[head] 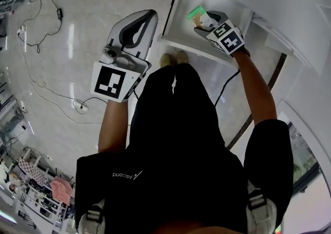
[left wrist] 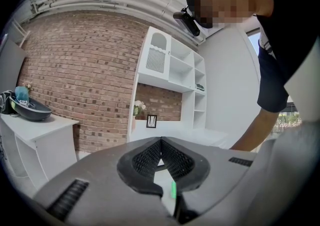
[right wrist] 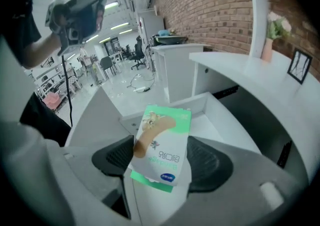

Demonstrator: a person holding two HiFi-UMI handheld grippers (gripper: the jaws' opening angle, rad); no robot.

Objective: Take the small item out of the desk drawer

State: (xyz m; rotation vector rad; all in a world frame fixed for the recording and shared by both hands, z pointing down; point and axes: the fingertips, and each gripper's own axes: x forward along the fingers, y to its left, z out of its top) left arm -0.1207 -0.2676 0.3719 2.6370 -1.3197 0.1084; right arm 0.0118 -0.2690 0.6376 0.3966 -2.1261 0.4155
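— Where's the packet [right wrist: 162, 145]?
— Pinched between the jaws of the right gripper [head: 207, 24], just over the open drawer [head: 227, 1].
— And the left gripper [left wrist: 161, 144]?
— Jaws closed together, empty, off to the side.

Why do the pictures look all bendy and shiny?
Head view: the wide lens curves the drawer edges, and light glares off the floor. Left gripper view: dark corners, brick wall bowed. Right gripper view: the green packet looks sharp.
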